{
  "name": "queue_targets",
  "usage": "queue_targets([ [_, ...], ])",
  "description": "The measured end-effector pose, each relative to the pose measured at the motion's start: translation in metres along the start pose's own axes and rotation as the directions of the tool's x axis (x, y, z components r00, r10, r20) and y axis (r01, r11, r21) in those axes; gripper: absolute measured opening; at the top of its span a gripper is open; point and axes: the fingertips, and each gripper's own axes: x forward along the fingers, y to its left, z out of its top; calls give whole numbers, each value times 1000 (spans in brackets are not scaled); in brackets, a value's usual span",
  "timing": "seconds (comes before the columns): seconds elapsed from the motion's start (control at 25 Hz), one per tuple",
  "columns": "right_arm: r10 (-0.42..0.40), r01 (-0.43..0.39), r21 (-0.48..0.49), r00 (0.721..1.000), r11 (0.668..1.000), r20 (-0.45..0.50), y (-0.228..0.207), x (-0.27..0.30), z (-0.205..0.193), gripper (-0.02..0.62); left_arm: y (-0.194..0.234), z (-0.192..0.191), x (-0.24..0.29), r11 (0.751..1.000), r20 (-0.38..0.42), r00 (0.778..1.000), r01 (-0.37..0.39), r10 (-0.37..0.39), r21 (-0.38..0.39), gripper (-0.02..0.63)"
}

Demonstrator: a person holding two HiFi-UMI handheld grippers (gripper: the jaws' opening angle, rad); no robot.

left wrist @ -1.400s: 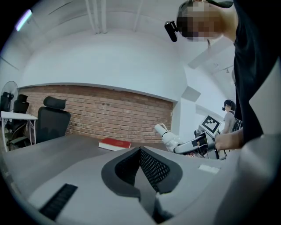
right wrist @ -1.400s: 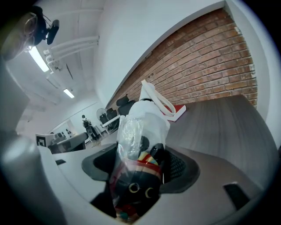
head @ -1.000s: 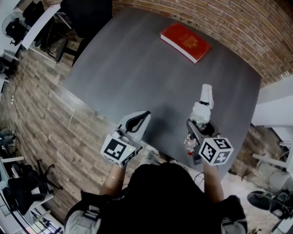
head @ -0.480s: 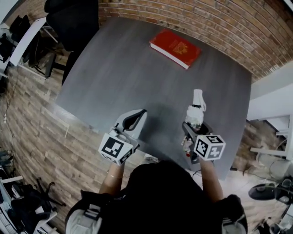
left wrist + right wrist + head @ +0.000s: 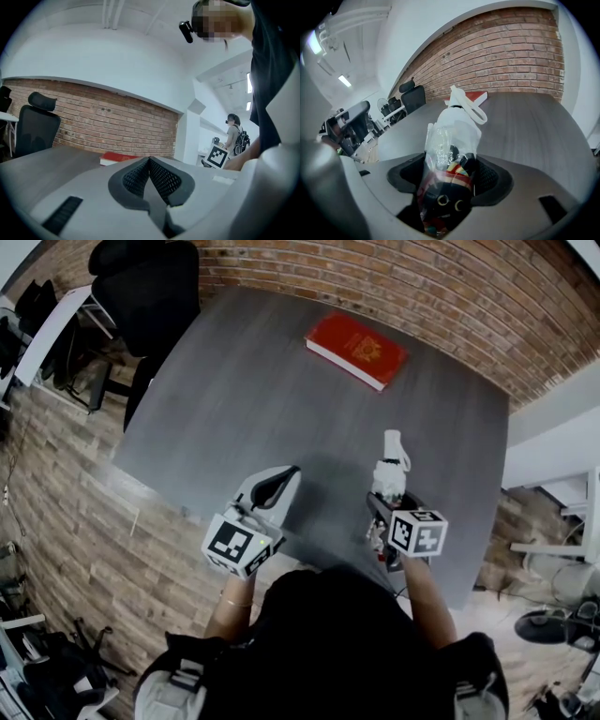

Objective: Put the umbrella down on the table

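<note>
Two grippers low over the near edge of grey table (image 5: 234,381). Far left, off the table's corner: black office chair (image 5: 150,287). Left gripper (image 5: 281,482): meshed pads (image 5: 136,178) pressed together, nothing between them, aimed out across the tabletop. Far side of the table, between the two grippers' lines: red book (image 5: 356,351), lying flat, well apart from both. Right gripper (image 5: 384,504): clamped on folded umbrella (image 5: 390,470), gripped at the dark patterned end with a pad (image 5: 490,176) on either side. Umbrella wrapped in clear plastic, white strap end sticking out past the jaws toward the book, tilted up in the right gripper view. Over the table's near-right part; contact with the surface impossible to confirm. Brick wall (image 5: 450,287) beyond the far edge.
</note>
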Motion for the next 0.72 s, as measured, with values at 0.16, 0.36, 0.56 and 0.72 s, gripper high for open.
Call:
queue_targets([
  [0.16,-15,15,-18,1000,1000,-14,2,11,-1,291,8,1,-2,1000,3,1000,-11,11,6,2],
  [0.36,-51,49,-40,997,998,-55,-4,18,-14,291,5,-1,-2,1000,5,1000,-4,4,0,2],
  [0.56,-79,76,-40,994,996,-77,-8,22,-21,293,0,-4,-3,1000,0,1000,9,-9,-2,2],
  [0.72,-95,92,-43,992,995,-82,-11,26,-25,293,-1,-5,-7,1000,-5,1000,14,-14,-2,2],
])
